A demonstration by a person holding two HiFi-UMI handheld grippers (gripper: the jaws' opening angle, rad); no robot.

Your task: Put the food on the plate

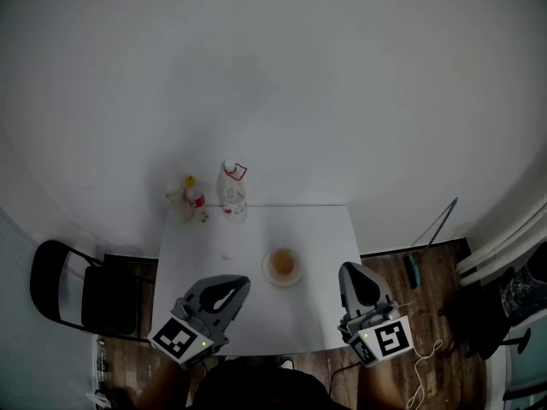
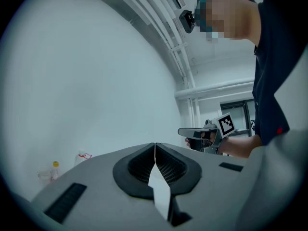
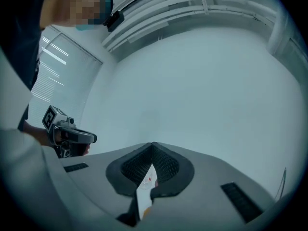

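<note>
Hovering over the near edge of the white desk [image 1: 256, 229], the left gripper [image 1: 242, 284] and right gripper [image 1: 349, 271] are both showing jaws closed on nothing, so reaching in is risking shoving the small round plate [image 1: 267, 271] holding what looks like orange-brown food [image 1: 283, 264] at mid-desk.

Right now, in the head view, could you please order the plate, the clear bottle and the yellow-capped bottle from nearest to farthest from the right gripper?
From the right gripper:
1. The plate, mid-table, to its left.
2. The clear bottle, at the far edge.
3. The yellow-capped bottle, far edge, further left.
</note>
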